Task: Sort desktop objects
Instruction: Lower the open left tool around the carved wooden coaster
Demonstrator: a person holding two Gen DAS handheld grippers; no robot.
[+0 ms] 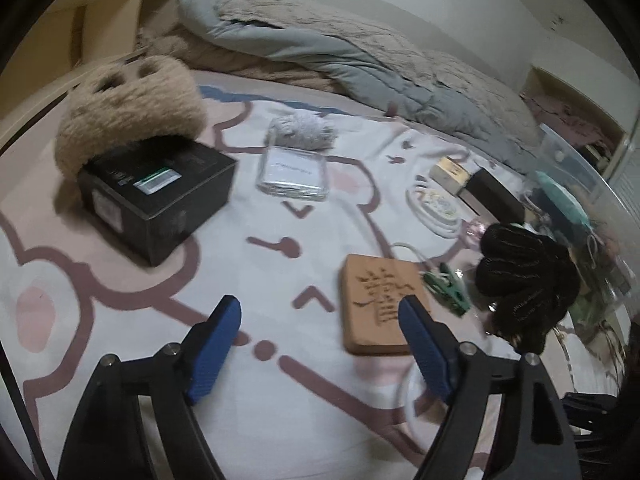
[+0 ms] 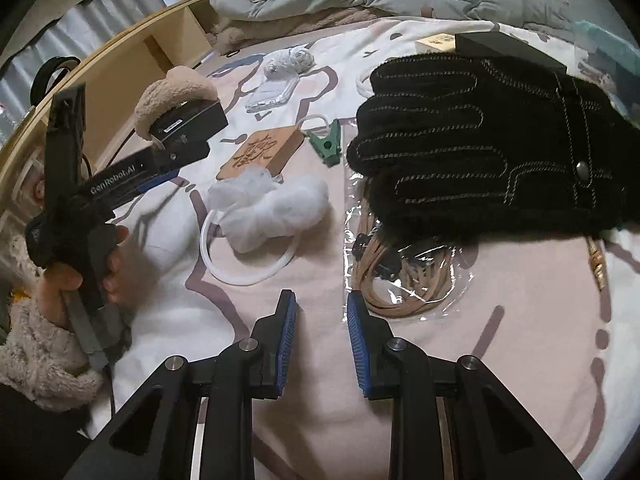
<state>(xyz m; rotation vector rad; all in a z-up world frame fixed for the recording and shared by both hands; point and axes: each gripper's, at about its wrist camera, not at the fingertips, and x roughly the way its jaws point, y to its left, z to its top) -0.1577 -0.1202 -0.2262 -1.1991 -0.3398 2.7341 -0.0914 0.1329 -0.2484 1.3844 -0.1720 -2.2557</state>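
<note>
Sorting clutter spread across my bed's pink-and-white printed sheet (image 1: 120, 380)

The black cardboard box (image 1: 156, 196) props the beige fluffy earmuff, so both stay put; the black knitted glove (image 2: 480, 140) drapes over bagged cords near my right tongs (image 2: 322, 344), which hang narrowly parted and empty. My left tongs (image 1: 320, 344) tilt down, spread wide and empty, beside the carved wooden tile (image 1: 380, 304).

Patterned bedsheet (image 1: 120, 360), black box (image 1: 160, 200), wooden plaque (image 1: 376, 304), probably
</note>
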